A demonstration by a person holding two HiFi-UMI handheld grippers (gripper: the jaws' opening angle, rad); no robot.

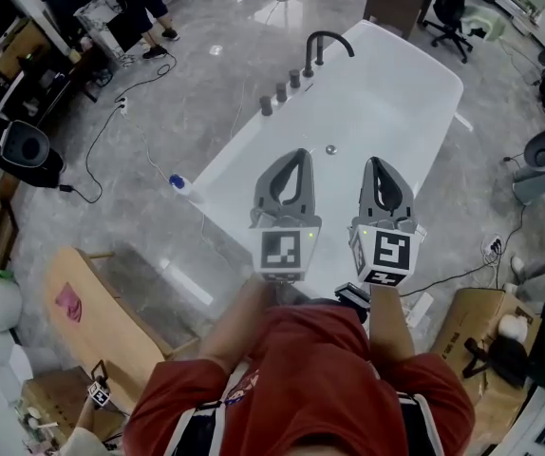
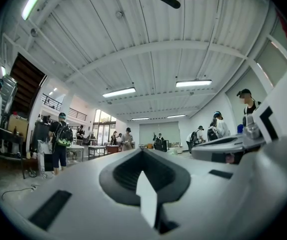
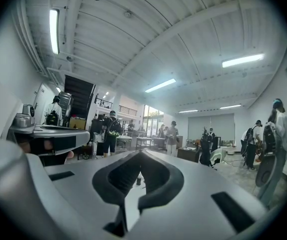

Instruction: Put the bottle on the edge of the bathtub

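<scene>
Bottle (image 1: 177, 182), small, white and blue-capped, is lying at the bathtub's (image 1: 237, 146) near-left corner, on rim or floor I cannot tell. It is probably light, stiff, slick plastic, best pinched across its body. Left gripper (image 1: 298, 154) and right gripper (image 1: 375, 161) are hovering, fingers clenched on nothing.

I am holding the left gripper (image 1: 296, 157) and the right gripper (image 1: 377, 164) side by side above the near end of the tub (image 1: 415, 84). The faucet (image 1: 325, 44) is standing at its far end. The bottle (image 1: 178, 182) is lying just beside its left rim, left of both grippers.
</scene>
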